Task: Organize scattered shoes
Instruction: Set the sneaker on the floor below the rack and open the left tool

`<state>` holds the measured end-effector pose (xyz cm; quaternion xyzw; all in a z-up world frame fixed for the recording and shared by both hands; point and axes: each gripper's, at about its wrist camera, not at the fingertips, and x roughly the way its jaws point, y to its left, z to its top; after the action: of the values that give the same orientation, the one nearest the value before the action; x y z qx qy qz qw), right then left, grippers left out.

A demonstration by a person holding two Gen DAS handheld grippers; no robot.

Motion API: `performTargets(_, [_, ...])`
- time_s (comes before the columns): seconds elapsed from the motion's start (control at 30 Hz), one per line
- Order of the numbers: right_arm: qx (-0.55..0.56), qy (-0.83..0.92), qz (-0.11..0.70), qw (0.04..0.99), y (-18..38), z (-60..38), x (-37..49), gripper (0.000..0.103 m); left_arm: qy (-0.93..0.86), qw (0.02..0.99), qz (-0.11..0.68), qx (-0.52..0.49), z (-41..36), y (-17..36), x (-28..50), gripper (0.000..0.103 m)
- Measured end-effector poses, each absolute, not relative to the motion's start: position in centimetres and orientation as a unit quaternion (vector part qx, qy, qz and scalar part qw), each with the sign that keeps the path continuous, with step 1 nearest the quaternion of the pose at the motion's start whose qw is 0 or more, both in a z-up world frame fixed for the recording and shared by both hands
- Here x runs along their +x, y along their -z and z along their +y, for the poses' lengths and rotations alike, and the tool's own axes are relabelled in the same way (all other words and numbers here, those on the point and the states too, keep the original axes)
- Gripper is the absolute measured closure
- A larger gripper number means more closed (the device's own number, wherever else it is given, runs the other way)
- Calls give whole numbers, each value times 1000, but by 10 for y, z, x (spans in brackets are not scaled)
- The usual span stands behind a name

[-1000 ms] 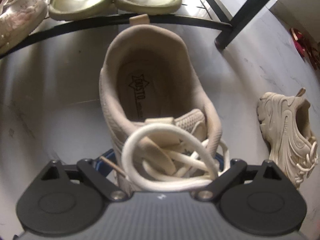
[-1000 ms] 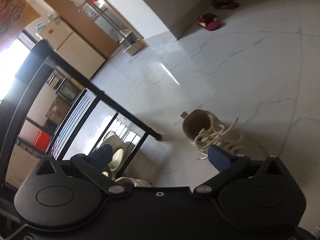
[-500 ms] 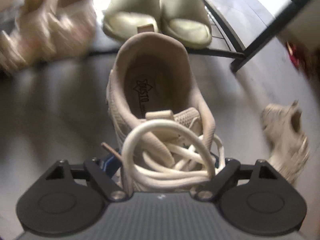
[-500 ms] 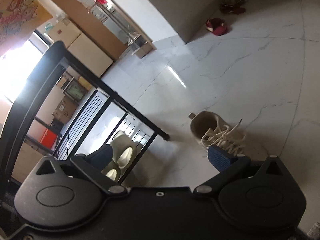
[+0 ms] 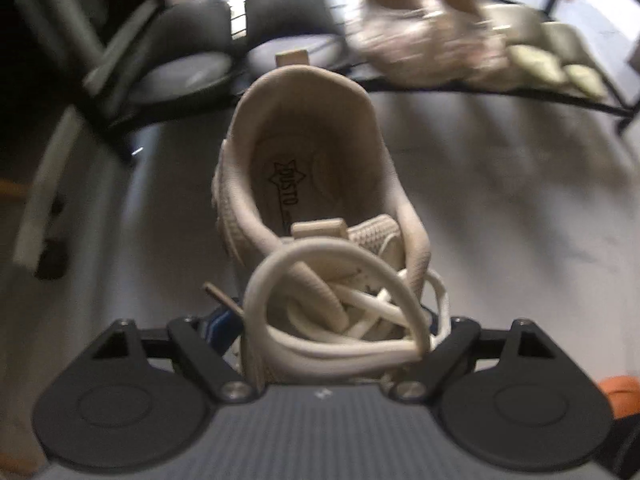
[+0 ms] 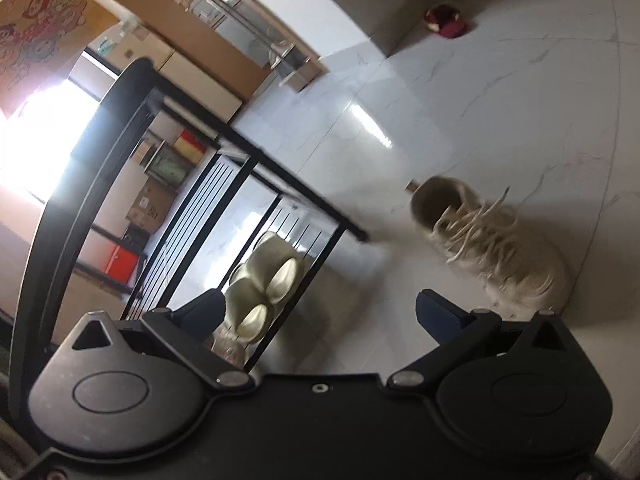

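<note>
In the left wrist view, my left gripper (image 5: 326,320) is shut on a beige lace-up sneaker (image 5: 308,184) at its laced front, the heel pointing away toward the black shoe rack (image 5: 460,88). The sneaker hangs above the floor, facing a pair of dark grey slippers (image 5: 240,48) on the rack's bottom shelf. In the right wrist view, my right gripper (image 6: 320,312) is open with nothing between its blue pads (image 6: 434,312). The matching beige sneaker (image 6: 488,240) lies on the white floor ahead and to its right, beside the shoe rack's (image 6: 240,152) corner foot.
The bottom shelf also holds blurred beige patterned shoes (image 5: 420,40) and pale green slides (image 5: 560,64), the slides (image 6: 264,280) showing in the right wrist view too. A red slipper (image 6: 446,24) lies far off by a wall corner. Cardboard boxes (image 6: 224,52) stand behind the rack.
The left gripper has carried the sneaker leftward along the rack, from before the green slides to before the dark slippers; the second sneaker left its view. The right gripper shifted slightly.
</note>
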<state>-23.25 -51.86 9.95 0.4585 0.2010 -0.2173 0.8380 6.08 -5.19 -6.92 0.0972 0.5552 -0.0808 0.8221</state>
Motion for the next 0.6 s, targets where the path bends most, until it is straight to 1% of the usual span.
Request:
performTargets(0.07, [455, 218, 202, 840, -102, -517, -232, 0, 64, 826, 554, 84, -46, 80, 68, 17])
performTargets(0.17, [454, 221, 203, 839, -104, -515, -232, 0, 57, 834, 543, 76, -42, 84, 73, 13])
performTargets(0.23, [452, 222, 204, 839, -106, -514, -232, 0, 60, 830, 543, 113, -49, 83, 74, 12])
performTargets(0.3, [451, 223, 203, 840, -105, -512, -235, 0, 39, 811, 555, 181, -60, 85, 74, 8])
performTargets(0.37, [452, 223, 202, 840, -105, -512, -236, 0, 39, 807, 546, 219, -65, 81, 66, 4])
performTargets(0.5, [457, 222, 204, 837, -102, -512, -237, 0, 19, 818, 534, 214, -66, 59, 53, 2])
performTargets(0.6, [460, 220, 205, 836, -100, -511, -238, 0, 21, 839, 517, 169, -76, 29, 45, 1])
